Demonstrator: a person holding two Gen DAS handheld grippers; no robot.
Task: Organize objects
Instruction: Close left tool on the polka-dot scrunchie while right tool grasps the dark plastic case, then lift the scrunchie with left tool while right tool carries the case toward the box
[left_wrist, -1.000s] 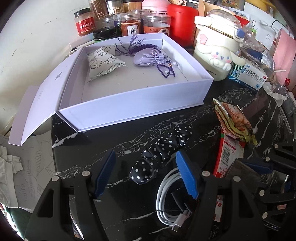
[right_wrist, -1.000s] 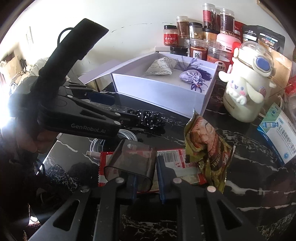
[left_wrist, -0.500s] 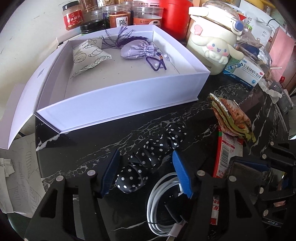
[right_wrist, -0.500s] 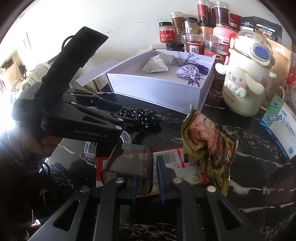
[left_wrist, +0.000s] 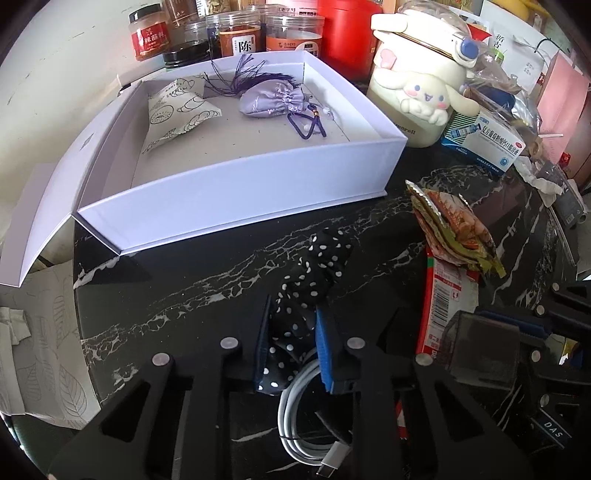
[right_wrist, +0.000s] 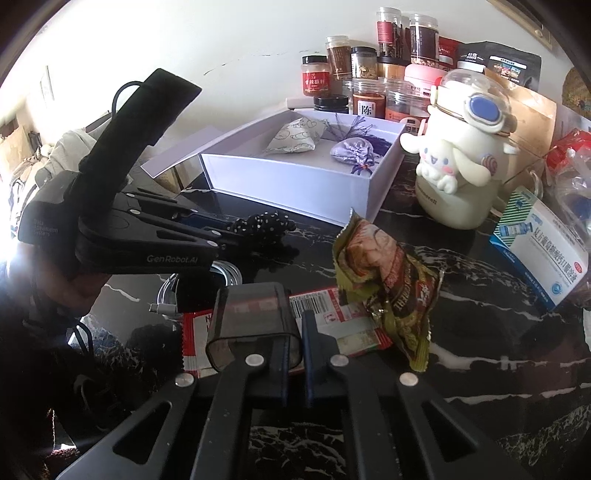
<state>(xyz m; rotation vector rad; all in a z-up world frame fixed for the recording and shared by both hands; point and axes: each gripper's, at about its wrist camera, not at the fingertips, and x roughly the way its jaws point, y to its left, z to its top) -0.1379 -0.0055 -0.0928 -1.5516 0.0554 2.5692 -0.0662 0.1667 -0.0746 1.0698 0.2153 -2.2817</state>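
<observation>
Now the polka-dot scrunchie (left_wrist: 312, 288) is pinched near its close end between the blue pads of the left gripper (left_wrist: 293, 343), whose jaws have just been closing onto it. Its long axis runs forward and away from the jaws, toward the open white box (left_wrist: 236, 218), which lies straight ahead across the black marble table (left_wrist: 177, 280). Its far end is seen raised off the table. A white cable (left_wrist: 295, 413) is coiled just beneath the pads. The right gripper (right_wrist: 293, 341) is clenched on the wall of a smoky translucent case (right_wrist: 255, 314), over a red packet (right_wrist: 332, 314). By this reckoning the box is reached by a lift and a forward carry.
</observation>
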